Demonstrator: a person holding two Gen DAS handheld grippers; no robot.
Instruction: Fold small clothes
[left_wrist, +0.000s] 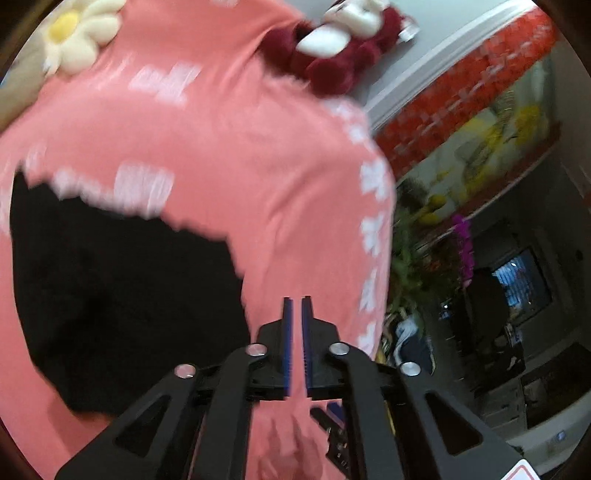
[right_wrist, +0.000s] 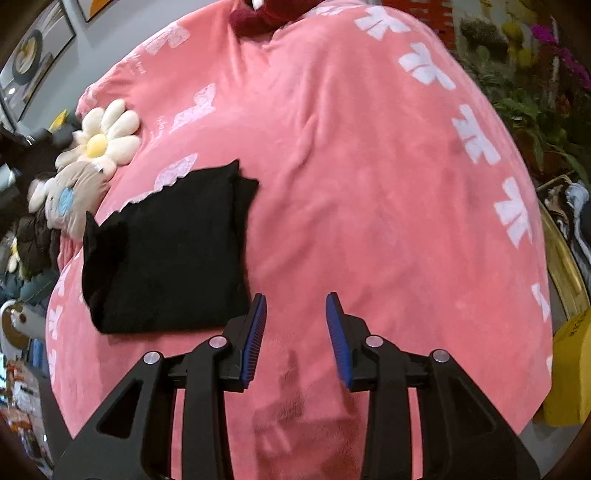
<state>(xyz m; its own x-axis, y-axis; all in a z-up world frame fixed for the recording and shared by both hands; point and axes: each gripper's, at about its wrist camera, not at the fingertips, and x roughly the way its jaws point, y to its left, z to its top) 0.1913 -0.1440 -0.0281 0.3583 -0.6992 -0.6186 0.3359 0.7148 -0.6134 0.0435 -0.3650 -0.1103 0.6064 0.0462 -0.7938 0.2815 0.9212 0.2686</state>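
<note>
A folded black garment (right_wrist: 166, 251) lies on a pink blanket with white prints (right_wrist: 351, 166). It also shows in the left wrist view (left_wrist: 122, 295), blurred, to the left of my left gripper. My left gripper (left_wrist: 297, 301) is nearly shut with a thin gap between its blue pads and holds nothing; it hovers over the pink blanket (left_wrist: 240, 147). My right gripper (right_wrist: 295, 301) is open and empty, just right of the garment's near corner.
A flower plush (right_wrist: 105, 138) and a beige plush (right_wrist: 74, 195) lie at the blanket's left edge. A dark red plush (left_wrist: 332, 48) lies at the far end. Plants (right_wrist: 535, 103) and a yellow box (right_wrist: 569, 369) stand off the right edge.
</note>
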